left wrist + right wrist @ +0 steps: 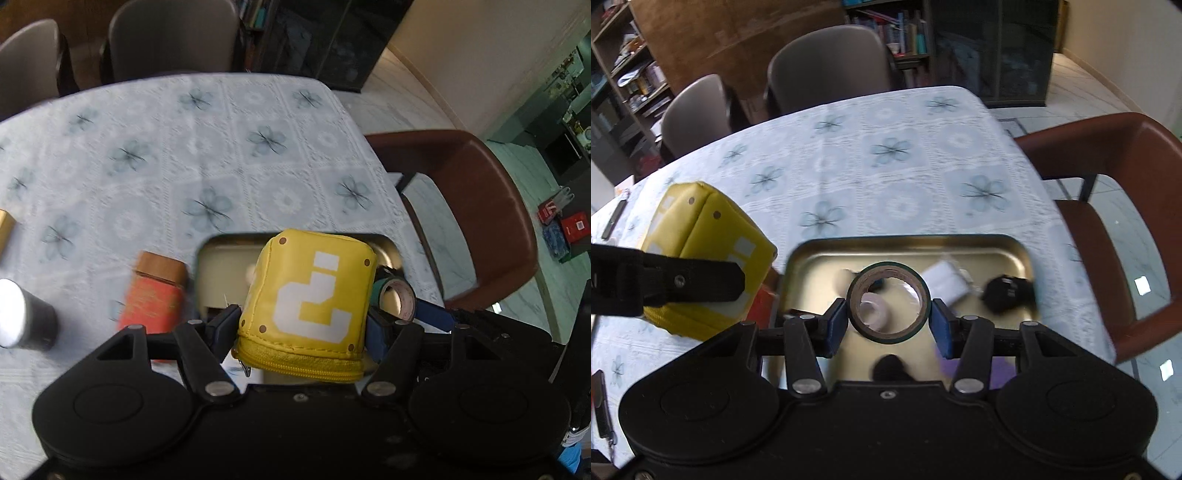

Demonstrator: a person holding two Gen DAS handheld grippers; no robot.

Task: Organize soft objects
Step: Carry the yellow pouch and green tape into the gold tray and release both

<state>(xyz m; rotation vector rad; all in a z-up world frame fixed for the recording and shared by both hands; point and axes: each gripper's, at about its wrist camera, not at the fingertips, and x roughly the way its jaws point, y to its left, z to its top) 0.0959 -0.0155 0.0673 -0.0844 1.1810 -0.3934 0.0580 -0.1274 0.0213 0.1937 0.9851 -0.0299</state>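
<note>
My left gripper is shut on a soft yellow cube pouch with a white question mark and a zip, held above the near left edge of a gold metal tray. The pouch also shows in the right wrist view, with the left gripper's finger across it. My right gripper is shut on a dark green tape roll, held upright above the tray. The tape roll shows in the left wrist view just right of the pouch.
The tray holds a white packet, a black object, a clear roll and something purple. An orange tin and a black cylinder stand left of it. A brown chair is at the table's right.
</note>
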